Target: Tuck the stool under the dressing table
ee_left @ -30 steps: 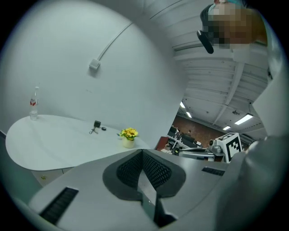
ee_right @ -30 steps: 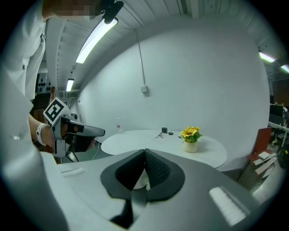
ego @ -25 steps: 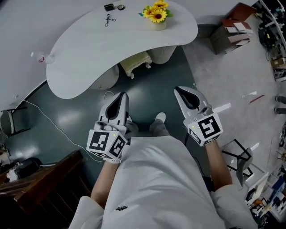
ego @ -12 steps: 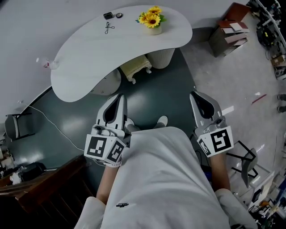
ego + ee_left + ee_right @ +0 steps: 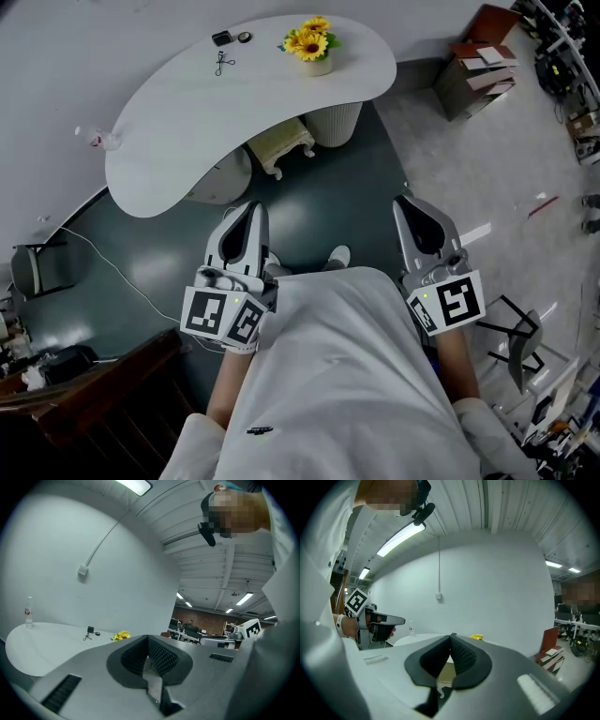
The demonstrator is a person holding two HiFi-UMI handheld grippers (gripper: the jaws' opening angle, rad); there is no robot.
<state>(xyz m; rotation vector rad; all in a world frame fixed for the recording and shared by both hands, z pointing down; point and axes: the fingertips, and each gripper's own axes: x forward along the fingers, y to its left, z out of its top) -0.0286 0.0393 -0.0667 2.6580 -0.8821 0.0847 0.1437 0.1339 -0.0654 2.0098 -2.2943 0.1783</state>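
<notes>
My left hand-held gripper [image 5: 249,208] is clenched on nothing, well short of the surface [image 5: 169,122]. The cream stool [image 5: 281,142] sits partly under that surface's near edge, and over on the right, my right hand-held gripper [image 5: 407,202] is clenched empty too.

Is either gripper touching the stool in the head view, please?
No: the left gripper and right gripper hang by the person's waist, clear of the stool at the edge of the dressing table.
</notes>
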